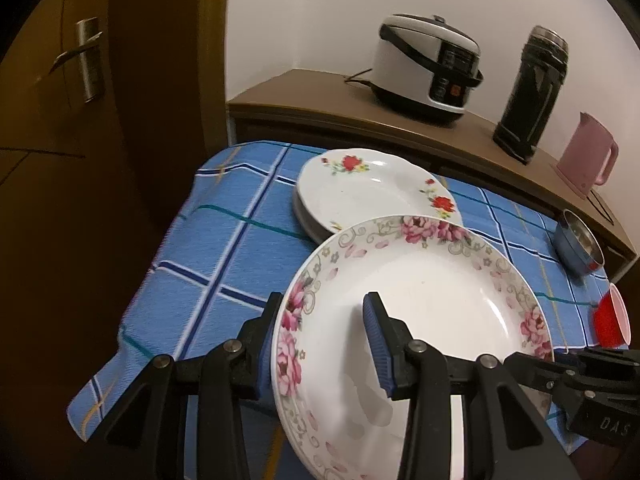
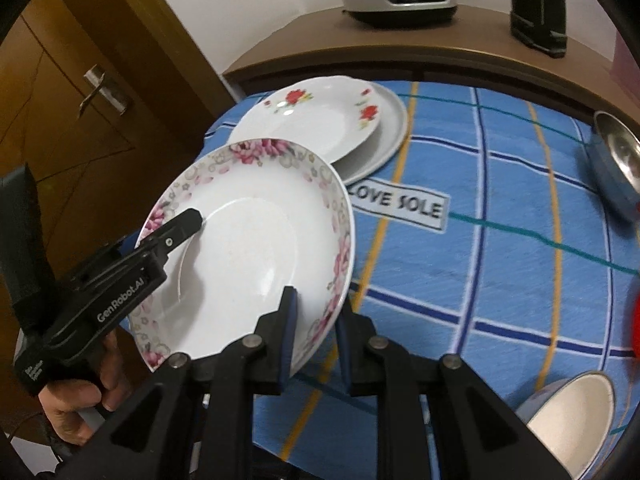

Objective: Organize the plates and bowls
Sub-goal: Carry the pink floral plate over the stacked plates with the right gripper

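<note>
Pink-flowered plate (image 1: 416, 320) held off the blue checked cloth (image 1: 224, 240), tilted, gripped from both sides. Left gripper (image 1: 324, 340) closed on the plate's left rim: one blue-padded finger under the rim, the other over the white inner face. Right gripper (image 2: 316, 332) clamped on the opposite rim, one finger on the white face, the other behind the flowered edge; seen in the left view only as a black body (image 1: 576, 380) at the plate's right edge. In the right view, left gripper (image 2: 176, 226) reaching in from the left with one finger across the white face, and a bare hand (image 2: 86, 400) around its handle at lower left.

Beyond the held plate, at the far end of the cloth, red-flowered plate (image 1: 372, 192) lying on a plain grey plate (image 2: 384, 136), offset so the grey rim shows to the right in the right view. Held plate's far rim overlapping the near edge of that stack in both views; touching or not, cannot tell.

Right side of the cloth: metal bowl (image 1: 580, 246) with blue outside, a red cup (image 1: 610, 318) nearer, a white-lined bowl (image 2: 572, 420) nearest, all well apart from the stack. White label on the cloth (image 2: 400, 204) reading LOVE SOLE, just right of the held plate.

Behind the cloth, on a brown cabinet (image 1: 304, 96): rice cooker (image 1: 428, 68), black flask (image 1: 532, 92), pink jug (image 1: 588, 156). Brown door with a metal handle (image 1: 86, 58) at far left.
</note>
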`<state>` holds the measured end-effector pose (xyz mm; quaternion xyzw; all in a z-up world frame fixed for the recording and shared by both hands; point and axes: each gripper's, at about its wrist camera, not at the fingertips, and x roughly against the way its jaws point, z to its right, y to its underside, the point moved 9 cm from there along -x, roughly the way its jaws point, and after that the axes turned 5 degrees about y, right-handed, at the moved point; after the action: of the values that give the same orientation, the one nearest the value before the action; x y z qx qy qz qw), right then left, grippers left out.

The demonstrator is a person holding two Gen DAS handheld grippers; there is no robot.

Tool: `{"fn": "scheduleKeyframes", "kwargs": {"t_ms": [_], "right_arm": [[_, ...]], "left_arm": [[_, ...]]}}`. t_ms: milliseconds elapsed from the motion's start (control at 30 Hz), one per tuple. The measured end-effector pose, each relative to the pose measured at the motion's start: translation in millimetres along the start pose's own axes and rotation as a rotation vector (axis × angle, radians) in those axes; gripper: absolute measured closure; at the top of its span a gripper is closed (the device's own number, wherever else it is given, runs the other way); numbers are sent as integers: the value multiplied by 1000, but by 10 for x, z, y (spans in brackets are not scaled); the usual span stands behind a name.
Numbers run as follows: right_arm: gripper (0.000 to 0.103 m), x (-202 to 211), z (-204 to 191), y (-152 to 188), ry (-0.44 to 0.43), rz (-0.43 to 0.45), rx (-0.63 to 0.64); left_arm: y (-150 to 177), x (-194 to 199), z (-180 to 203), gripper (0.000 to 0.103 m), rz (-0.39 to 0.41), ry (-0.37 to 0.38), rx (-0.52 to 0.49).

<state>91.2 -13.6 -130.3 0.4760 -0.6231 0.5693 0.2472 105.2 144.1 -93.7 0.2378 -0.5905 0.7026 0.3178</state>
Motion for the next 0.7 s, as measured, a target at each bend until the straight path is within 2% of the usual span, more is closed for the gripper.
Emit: {"fn": "scheduleKeyframes", "kwargs": {"t_ms": [367, 700], "right_arm": [[85, -1, -399, -114, -44, 33, 30], [85, -70, -459, -310, -67, 56, 1]], "left_arm": [[-160, 130, -369, 60, 51, -55, 34], [-392, -4, -380, 60, 58, -47, 35]]}}
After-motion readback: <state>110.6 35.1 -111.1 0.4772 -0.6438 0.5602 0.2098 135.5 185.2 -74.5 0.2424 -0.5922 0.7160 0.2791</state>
